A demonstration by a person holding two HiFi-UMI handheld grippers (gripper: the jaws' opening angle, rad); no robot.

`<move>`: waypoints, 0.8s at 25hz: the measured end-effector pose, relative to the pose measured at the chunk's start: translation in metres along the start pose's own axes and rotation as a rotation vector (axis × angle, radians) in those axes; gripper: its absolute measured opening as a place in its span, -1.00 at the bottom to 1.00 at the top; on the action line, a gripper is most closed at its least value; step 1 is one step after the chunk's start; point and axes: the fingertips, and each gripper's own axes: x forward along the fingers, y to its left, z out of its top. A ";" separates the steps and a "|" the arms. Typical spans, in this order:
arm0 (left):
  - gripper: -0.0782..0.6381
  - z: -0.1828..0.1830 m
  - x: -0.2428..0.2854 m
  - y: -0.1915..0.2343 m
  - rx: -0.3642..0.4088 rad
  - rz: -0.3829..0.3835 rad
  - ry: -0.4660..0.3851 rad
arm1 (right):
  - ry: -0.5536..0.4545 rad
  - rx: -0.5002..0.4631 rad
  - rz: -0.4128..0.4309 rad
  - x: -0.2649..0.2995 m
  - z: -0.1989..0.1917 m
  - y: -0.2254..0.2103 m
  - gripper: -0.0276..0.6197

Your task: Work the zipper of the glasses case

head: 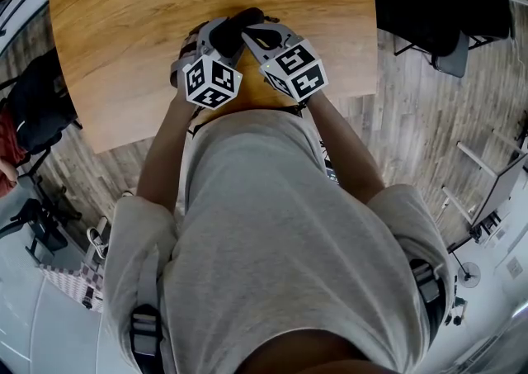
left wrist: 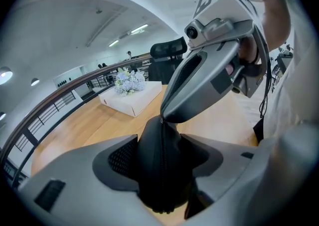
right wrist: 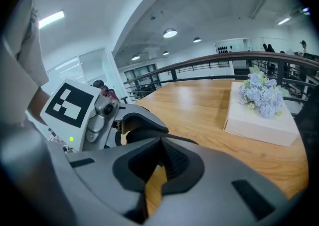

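Note:
The black glasses case (left wrist: 162, 170) stands upright between the jaws of my left gripper (left wrist: 162, 155), which are shut on its sides, with the zipper line facing the camera. My right gripper (left wrist: 167, 114) comes down from above, shut, its tips pinched on the zipper pull at the top end of the case. In the right gripper view the right gripper (right wrist: 160, 142) shows closed jaws, with the case (right wrist: 137, 136) and the left gripper (right wrist: 99, 115) just beyond. In the head view both grippers, left (head: 216, 34) and right (head: 260, 34), meet over the case (head: 246, 17) near the table's front edge.
The round wooden table (head: 124, 17) carries a white box with pale blue flowers (left wrist: 132, 98) at its far side, also seen as the box (right wrist: 259, 120) in the right gripper view. A black office chair (left wrist: 167, 50) stands behind the table. The person's torso is close to the table's near edge.

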 end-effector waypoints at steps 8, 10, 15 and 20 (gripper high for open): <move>-0.01 0.014 -0.012 0.004 0.026 0.027 -0.150 | -0.047 0.064 0.039 -0.010 0.009 -0.005 -0.84; -0.01 0.015 -0.016 0.004 0.018 0.023 -0.176 | -0.048 0.068 0.039 -0.011 0.009 -0.007 -0.84; -0.01 0.016 -0.026 0.004 0.031 0.028 -0.214 | -0.063 0.104 0.057 -0.012 0.012 -0.010 -0.84; -0.01 0.013 -0.027 0.007 0.012 0.029 -0.173 | -0.060 0.112 0.064 -0.009 0.014 -0.002 -0.84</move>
